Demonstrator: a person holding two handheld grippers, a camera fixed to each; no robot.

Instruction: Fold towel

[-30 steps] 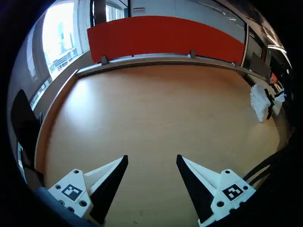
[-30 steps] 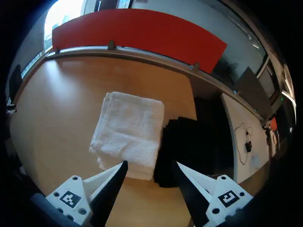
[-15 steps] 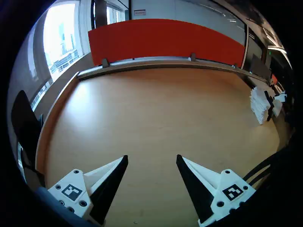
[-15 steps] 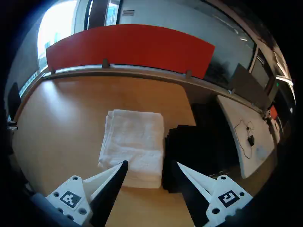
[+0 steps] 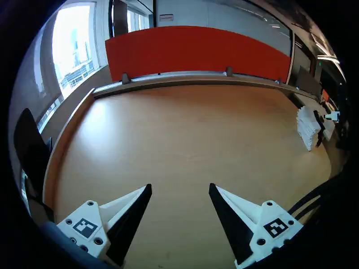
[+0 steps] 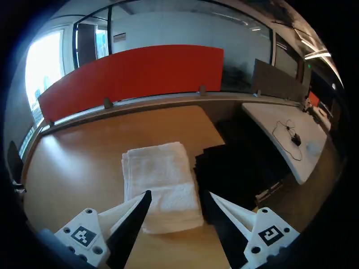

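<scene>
I find the right gripper (image 6: 177, 193) with jaws spread wide and empty. The towel (image 6: 159, 179) lies just ahead of its fingertips, slightly toward the left finger, as a white stack of several folded layers. The left gripper (image 5: 179, 186) is likewise wide and empty over bare table (image 5: 188, 125), with the towel well off beyond its right finger. My main concern is layer count: a pinch at the near edge could take several layers or the whole stack instead of one, and the stack would then drag or tip rather than open. My second concern is the table edge, which runs close past the towel on the right finger's side. A dark object (image 6: 233, 175), which I cannot identify, sits just beyond that edge, so a push that way could send the cloth over. My third is reach: the left gripper is far from the cloth, and a one-handed lift would likely leave the towel skewed. Open room is ample ahead of the left jaws and past the right gripper's left finger, as far as the red partition (image 6: 130, 74). The white desk (image 6: 287, 134) stands apart, beyond the right finger.
</scene>
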